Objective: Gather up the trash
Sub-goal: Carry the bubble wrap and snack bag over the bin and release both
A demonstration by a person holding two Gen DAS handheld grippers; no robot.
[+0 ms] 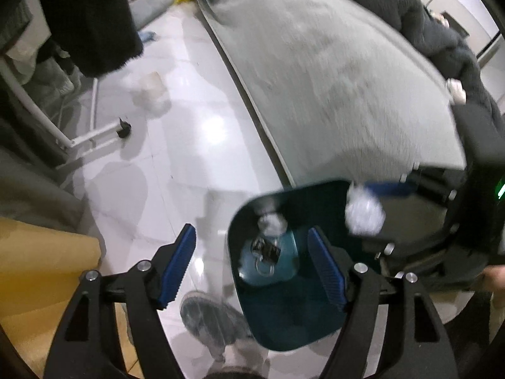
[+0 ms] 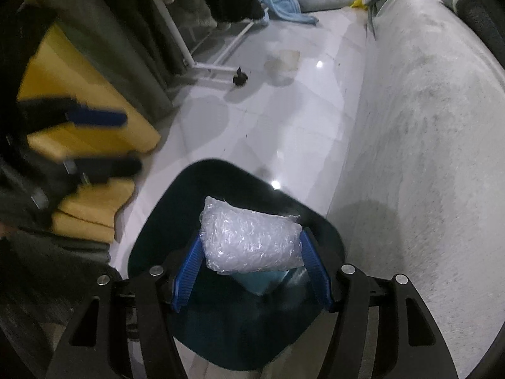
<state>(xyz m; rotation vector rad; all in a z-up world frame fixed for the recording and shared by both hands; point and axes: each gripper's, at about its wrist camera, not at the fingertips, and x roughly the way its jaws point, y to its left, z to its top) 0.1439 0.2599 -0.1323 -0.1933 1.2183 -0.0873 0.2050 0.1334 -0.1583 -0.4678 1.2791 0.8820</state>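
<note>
Spread wide and empty, the jaws of my left gripper (image 1: 251, 265) hang over the near rim of the dark bin (image 1: 252, 315), one blue pad outside it over the pale floor (image 1: 189, 126), the other above the opening. My right gripper (image 2: 252, 271) is pinching a wad of bubble wrap (image 2: 249, 237) between its two pads, directly above the mouth of the same bin.

From the left wrist view, the right gripper enters at three o'clock with the wrap as a white blur over the bin's far edge. Inside the bin I can make out a crumpled white scrap (image 1: 271, 222) and a blue can-like thing (image 1: 274, 265) lying at the bottom; the rest is too dark to name.

From the right wrist view, another piece of litter, a pale cup or wrapper (image 2: 282, 63), sits on the floor at twelve o'clock, near the foot of a white rack (image 2: 214, 63). A grey rug (image 2: 426, 158) fills the three o'clock side.

I judge the step in hand to be the drop of the bubble wrap. Next I'd need to part the right jaws while they are centred over the opening, since the wad is light and could catch on a pad or drift past the rim. After that, the floor litter looks like the next target.
</note>
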